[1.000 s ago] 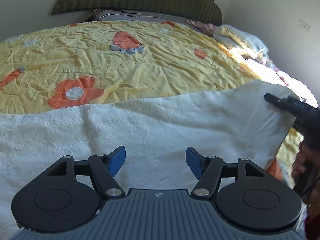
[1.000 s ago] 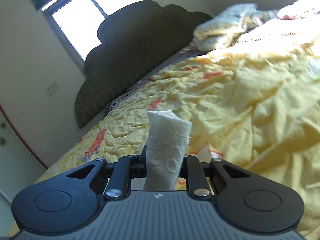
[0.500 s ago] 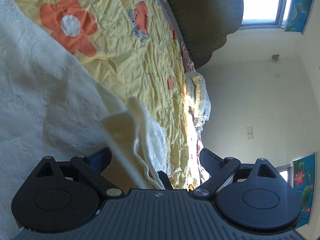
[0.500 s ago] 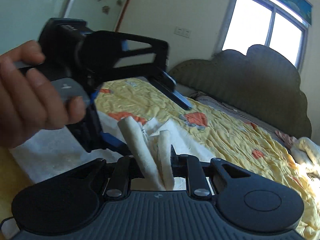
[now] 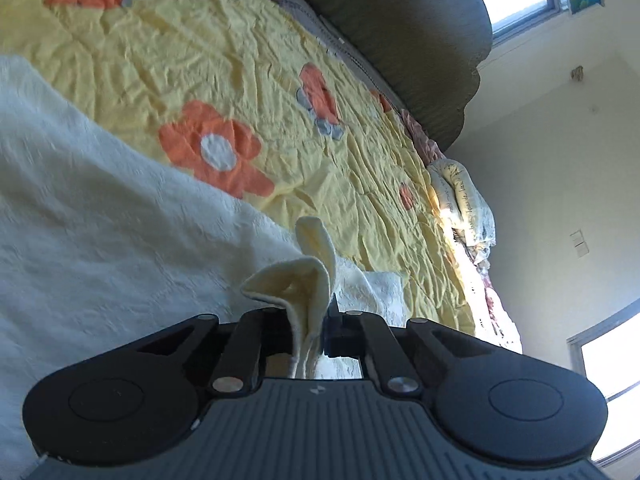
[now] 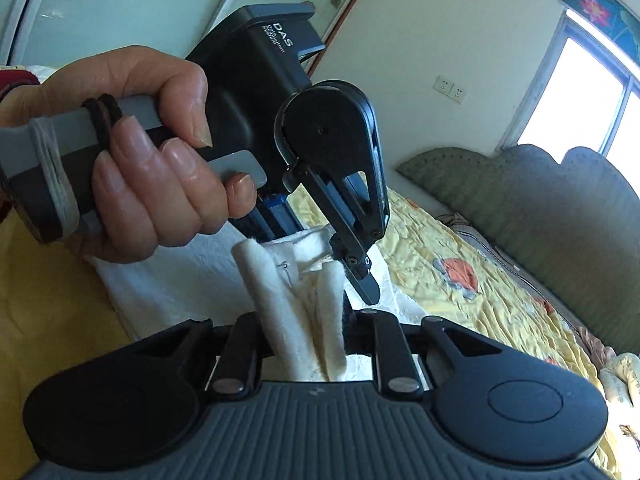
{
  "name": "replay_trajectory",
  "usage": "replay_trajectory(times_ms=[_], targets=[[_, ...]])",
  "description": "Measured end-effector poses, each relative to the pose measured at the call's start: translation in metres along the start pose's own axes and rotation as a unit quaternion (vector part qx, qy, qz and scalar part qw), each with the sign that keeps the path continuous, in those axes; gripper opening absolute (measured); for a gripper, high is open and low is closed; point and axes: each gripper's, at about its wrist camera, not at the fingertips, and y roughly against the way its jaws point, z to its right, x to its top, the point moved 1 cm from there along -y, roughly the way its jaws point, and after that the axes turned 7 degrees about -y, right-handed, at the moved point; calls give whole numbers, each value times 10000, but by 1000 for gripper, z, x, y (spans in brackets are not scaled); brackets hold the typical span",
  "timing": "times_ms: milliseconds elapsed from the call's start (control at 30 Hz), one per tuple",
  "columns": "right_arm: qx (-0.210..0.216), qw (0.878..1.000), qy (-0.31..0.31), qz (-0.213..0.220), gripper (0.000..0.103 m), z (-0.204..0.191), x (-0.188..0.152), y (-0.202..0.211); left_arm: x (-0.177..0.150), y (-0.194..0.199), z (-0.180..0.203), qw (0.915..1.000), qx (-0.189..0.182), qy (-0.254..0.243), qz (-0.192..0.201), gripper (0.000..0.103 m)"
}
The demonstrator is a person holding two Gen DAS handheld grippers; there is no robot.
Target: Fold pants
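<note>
Left tool (image 5: 310, 330) and right tool (image 6: 306, 338) both clench the pants (image 5: 100, 240) edge, close together.

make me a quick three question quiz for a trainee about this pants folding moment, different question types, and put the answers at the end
1. True or false: the left claw is shut on a bunched fold of the white pants.
2. Multiple choice: the right claw is A) open above the bedspread, B) shut on the pants, C) shut on a pillow.
3. Fill in: the pants lie on a yellow bedspread printed with orange ____.

Key: 1 true. 2 B. 3 flowers.
</note>
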Motion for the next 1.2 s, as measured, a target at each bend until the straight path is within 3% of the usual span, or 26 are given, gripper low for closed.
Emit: replay_trajectory(times_ms=[133, 267, 433, 567, 800, 833, 867, 1000, 1033, 1100, 1200], targets=[[250, 9994, 182, 182, 17, -17, 13, -9, 2, 32, -1, 9969, 446, -494, 409, 7], [544, 9980, 155, 298, 17, -29, 26, -17, 1, 53, -13, 9933, 787, -537, 649, 7], [804, 9961, 273, 220, 17, -39, 27, -28, -3, 60, -29, 9912, 1036, -548, 621, 7], [803, 9962, 326, 120, 17, -40, 22, -28, -4, 56, -41, 9928, 1000, -344, 556, 7], [429, 9947, 812, 454, 17, -55, 28, -20, 2, 68, -20, 9830, 1243, -1010, 899, 7], [428, 9945, 861, 411, 17, -57, 27, -22, 3, 66, -23, 9836, 1284, -973, 816, 13], [485, 9945, 885, 293, 18, -58, 26, -25, 4, 62, -27, 9850, 1329, -897, 630, 26], [614, 9948, 809, 101, 22, -58, 26, -15, 3, 67, -43, 9868, 1413, -596, 524, 41], [754, 9948, 681, 78, 26, -55, 30, -9, 4, 70, -45, 9858, 1476, -581, 556, 46], [1139, 9928, 372, 59, 46, -44, 34, 4, 9, 77, -48, 9813, 1712, -606, 634, 50], [1985, 9784, -376, 440, 49, -14, 38, 37, 14, 91, -54, 9733, 2052, -541, 871, 54]])
